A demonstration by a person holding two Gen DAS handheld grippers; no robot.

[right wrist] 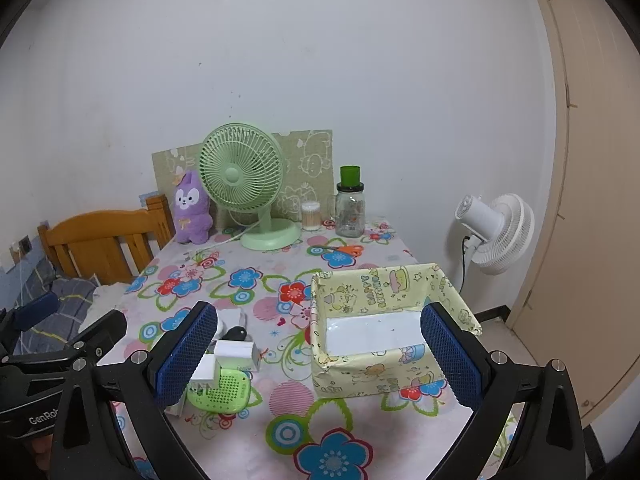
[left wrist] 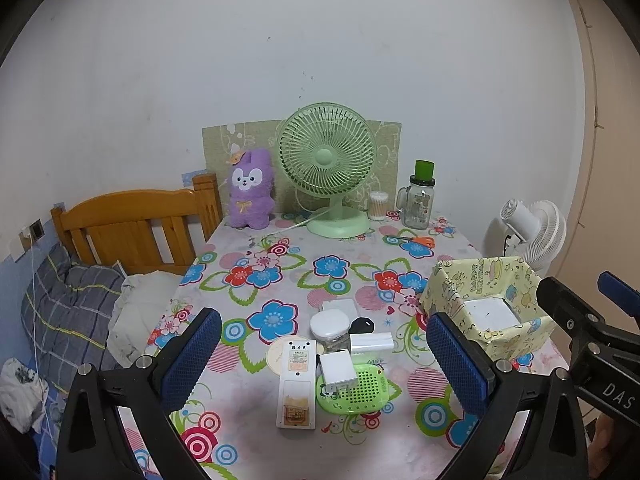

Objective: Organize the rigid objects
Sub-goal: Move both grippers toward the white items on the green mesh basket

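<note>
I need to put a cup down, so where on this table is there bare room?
Free: the cloth between the green fan and the clutter, and the near edge in front of the yellow box. Crowded: the cluster by the green speaker and white remote, and the back row by the jar.

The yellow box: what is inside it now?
The box shows only a bare white floor inside. The strip behind its near wall is hidden.

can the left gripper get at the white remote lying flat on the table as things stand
Probably yes. The left gripper is open and empty, and the white remote lies between its fingers' line of approach. The white cube charger and green case sit close on its right, so the fit is tight.
</note>
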